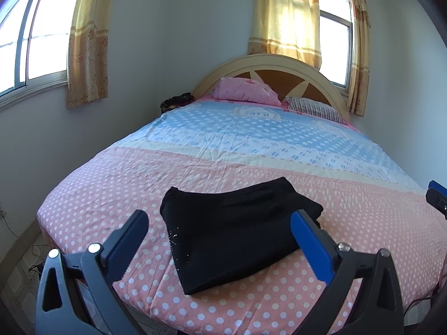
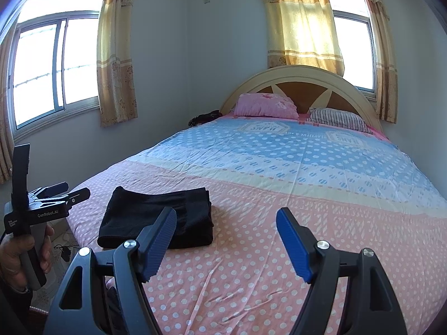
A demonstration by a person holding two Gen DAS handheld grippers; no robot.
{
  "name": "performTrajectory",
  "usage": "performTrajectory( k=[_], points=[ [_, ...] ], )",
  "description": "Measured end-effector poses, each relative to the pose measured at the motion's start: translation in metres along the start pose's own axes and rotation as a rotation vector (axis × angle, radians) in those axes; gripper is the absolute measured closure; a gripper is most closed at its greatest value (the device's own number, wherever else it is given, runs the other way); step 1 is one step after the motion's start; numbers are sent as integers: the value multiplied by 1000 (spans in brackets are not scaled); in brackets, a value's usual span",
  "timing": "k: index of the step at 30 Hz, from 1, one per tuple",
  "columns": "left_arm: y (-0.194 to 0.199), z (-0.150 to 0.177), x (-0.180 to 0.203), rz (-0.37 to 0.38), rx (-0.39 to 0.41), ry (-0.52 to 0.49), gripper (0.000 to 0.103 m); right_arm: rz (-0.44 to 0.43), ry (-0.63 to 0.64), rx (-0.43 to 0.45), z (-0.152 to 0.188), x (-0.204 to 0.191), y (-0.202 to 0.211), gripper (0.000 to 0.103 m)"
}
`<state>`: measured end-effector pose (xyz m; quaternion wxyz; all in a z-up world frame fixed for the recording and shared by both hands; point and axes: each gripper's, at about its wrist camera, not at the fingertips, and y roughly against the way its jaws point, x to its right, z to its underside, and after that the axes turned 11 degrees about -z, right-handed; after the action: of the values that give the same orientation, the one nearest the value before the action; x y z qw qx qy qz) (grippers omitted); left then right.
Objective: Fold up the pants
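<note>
Black pants point(image 1: 237, 229) lie folded into a compact stack on the pink dotted end of the bed sheet point(image 1: 251, 301); the right wrist view shows the same pants point(image 2: 159, 217) at lower left. My left gripper point(image 1: 220, 223) hovers just in front of the stack, open, with nothing between its blue pads. My right gripper point(image 2: 226, 220) is open too, held over bare sheet to the right of the pants. A hand grips the left gripper point(image 2: 62, 192) at the left edge of the right wrist view. The right gripper's tip point(image 1: 437, 195) shows at the right edge of the left wrist view.
A pink pillow point(image 2: 265, 106) and a striped pillow point(image 2: 338, 120) lie against the curved headboard point(image 2: 301, 72). A dark bundle point(image 2: 204, 117) sits at the bed's far left corner. Windows with yellow curtains point(image 2: 301, 19) line the walls. Cables lie on the floor point(image 2: 65, 251) left of the bed.
</note>
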<state>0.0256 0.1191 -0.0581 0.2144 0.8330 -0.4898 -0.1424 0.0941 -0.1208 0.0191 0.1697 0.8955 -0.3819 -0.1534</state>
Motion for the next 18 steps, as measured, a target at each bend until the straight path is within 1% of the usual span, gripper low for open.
performTrajectory(
  k=[3, 5, 9, 18],
  points=[
    [1, -1, 2, 0, -3, -15, 0, 2, 1, 0, 0, 0, 0, 28],
    [3, -2, 2, -26, 9, -14, 0, 3, 4, -1, 0, 0, 0, 28],
    [5, -6, -1, -41, 12, -1, 0, 1, 9, 0, 0, 0, 0, 28],
    [4, -8, -4, -45, 15, 4, 0, -3, 34, -7, 0, -4, 0, 28]
  ],
)
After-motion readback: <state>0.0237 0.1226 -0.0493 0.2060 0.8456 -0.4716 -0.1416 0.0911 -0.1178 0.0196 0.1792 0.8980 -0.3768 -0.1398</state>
